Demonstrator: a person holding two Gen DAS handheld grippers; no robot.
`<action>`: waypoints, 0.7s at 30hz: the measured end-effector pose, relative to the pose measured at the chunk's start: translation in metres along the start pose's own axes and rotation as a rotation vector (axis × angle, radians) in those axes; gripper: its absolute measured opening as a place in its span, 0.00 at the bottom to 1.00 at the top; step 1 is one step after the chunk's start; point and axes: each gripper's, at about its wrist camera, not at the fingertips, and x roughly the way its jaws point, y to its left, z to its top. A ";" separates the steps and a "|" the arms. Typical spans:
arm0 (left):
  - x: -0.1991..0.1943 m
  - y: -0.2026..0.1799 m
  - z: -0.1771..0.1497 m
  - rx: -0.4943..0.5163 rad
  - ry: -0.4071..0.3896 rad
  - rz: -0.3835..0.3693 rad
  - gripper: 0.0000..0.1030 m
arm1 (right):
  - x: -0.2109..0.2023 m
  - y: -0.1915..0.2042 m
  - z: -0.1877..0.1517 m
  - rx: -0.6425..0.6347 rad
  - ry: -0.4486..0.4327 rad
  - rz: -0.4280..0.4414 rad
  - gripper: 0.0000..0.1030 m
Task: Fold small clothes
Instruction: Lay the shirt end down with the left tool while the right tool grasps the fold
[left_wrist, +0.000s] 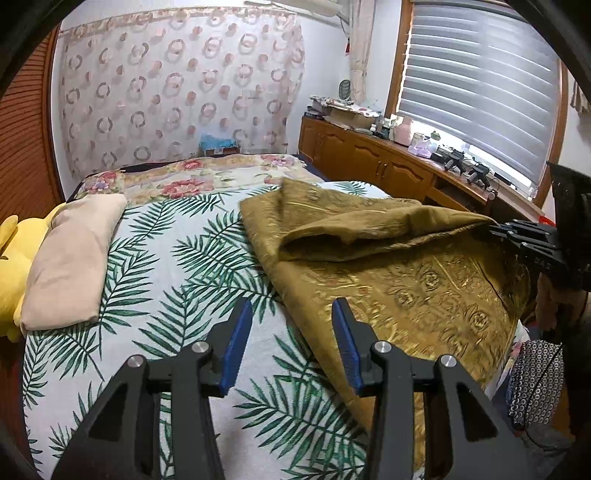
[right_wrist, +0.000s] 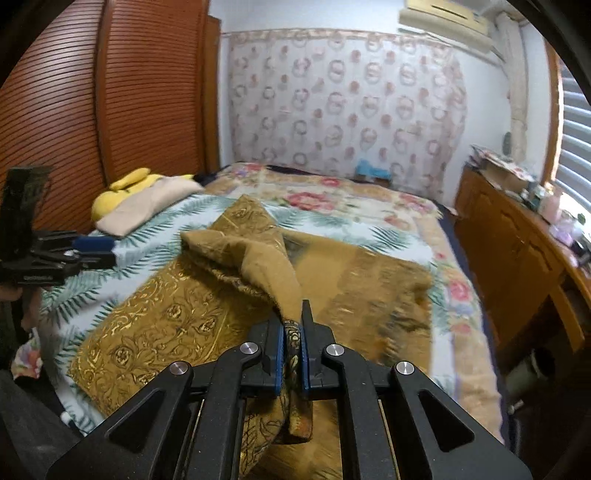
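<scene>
A gold-brown cloth with an ornate gold pattern (left_wrist: 424, 295) lies on the palm-leaf bedspread (left_wrist: 177, 280). My right gripper (right_wrist: 293, 332) is shut on one edge of the gold-brown cloth (right_wrist: 166, 321) and holds it raised, so a fold drapes back over the rest. From the left wrist view the right gripper (left_wrist: 496, 227) shows at the right edge, pinching that lifted edge. My left gripper (left_wrist: 291, 317) hovers over the bedspread beside the cloth's near left edge, jaws apart, nothing between its blue pads. It also appears at the far left as the left gripper (right_wrist: 96, 251).
A beige pillow (left_wrist: 70, 266) and a yellow plush toy (left_wrist: 11, 254) lie at the bed's left side. A wooden cabinet (left_wrist: 369, 155) with clutter runs under the window on the right. A floral blanket (right_wrist: 332, 199) covers the far end. A slatted wooden door (right_wrist: 110, 92) stands at left.
</scene>
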 end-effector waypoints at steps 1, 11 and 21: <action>0.000 -0.002 0.001 0.001 -0.004 -0.004 0.42 | -0.004 -0.007 -0.003 0.013 0.004 -0.015 0.04; 0.007 -0.012 -0.002 0.016 0.010 -0.016 0.42 | 0.008 -0.048 -0.047 0.113 0.161 -0.107 0.04; 0.016 -0.021 -0.005 0.026 0.033 -0.026 0.42 | -0.004 -0.050 -0.050 0.110 0.168 -0.112 0.37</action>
